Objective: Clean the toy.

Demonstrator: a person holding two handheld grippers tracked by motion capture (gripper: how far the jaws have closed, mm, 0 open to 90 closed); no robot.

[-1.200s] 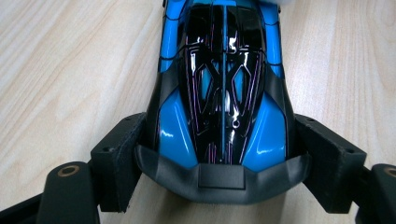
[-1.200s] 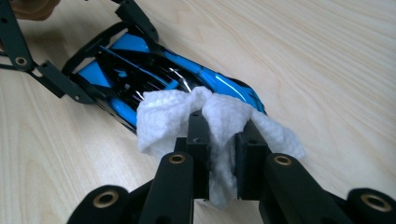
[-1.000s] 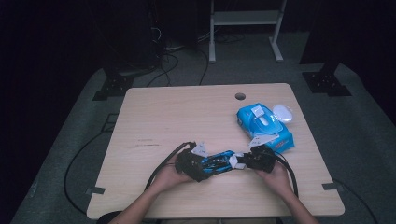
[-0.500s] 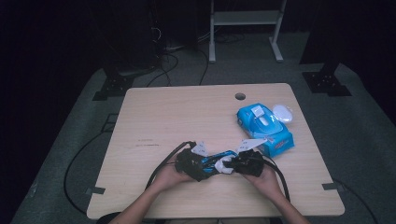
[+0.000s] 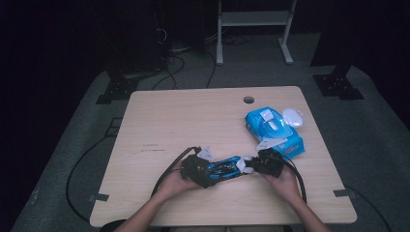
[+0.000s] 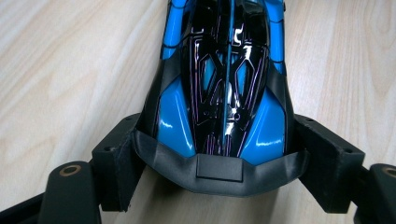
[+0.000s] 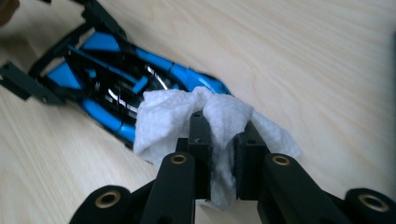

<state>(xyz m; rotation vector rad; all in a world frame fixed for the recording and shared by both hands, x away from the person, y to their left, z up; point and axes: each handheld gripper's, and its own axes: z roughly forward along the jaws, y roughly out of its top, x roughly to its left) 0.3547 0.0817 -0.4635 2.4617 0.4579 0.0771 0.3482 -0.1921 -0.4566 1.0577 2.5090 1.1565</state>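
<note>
The toy car (image 5: 223,168) lay lengthwise between both claws, tail clamped in the left claw (image 6: 219,158), nose toward the right claw (image 7: 223,140), which pinched a white wipe (image 7: 163,121).

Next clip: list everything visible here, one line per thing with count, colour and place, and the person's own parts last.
Glossy blue-and-black toy car: one, near edge of the table, between both grippers.
Crumpled white wipe: one, pinched in the right gripper, pressed on the car's end.
Blue wet-wipe pack: one, table's right side.
Small white oval lid-like piece: one, beside the pack.
Light wooden table: one, round hole near its far edge.
White metal stand: one, on the floor beyond the table.
Left gripper: black, jaws clamped on the car's sides.
Right gripper: black, closed on the wipe.
Hands: two, entering from the bottom.
</note>
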